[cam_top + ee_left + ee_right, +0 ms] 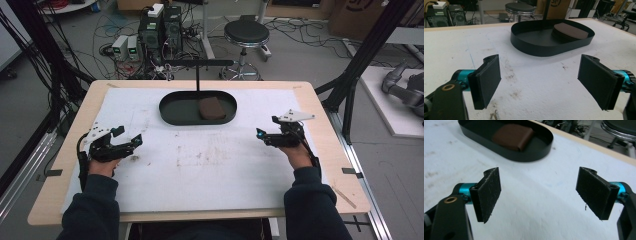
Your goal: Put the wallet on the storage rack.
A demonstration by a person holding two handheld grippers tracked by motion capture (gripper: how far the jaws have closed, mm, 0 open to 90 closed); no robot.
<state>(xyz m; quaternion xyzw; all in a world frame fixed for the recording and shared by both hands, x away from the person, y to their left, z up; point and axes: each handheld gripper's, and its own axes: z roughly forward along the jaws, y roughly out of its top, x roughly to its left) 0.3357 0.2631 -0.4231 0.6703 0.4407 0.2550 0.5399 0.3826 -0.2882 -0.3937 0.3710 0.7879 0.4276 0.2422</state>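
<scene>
A black oval tray [172, 114] is sitting toward the far middle of the tabletop [310, 92], on the white sheet [200, 165] that is covering most of it. Inside the tray, a folded brown cloth [210, 108] is lying in the right-hand part, close to the wall there, while the left part of the tray floor is showing bare. In the left gripper view the cloth [570, 31] is looking like a flat, stacked fold; in the right gripper view its rolled edge [513, 136] is facing the camera.

The left gripper [131, 140] is hovering low over the sheet near the left edge, well apart from the tray, its jaws spread wide and grasping nothing. The right gripper [264, 136] is hanging near the right edge, likewise well apart from the tray, jaws released with only bare sheet between them.

A cardboard box [557, 5] beyond the tabletop is carrying a printed mark, too cropped to read.
</scene>
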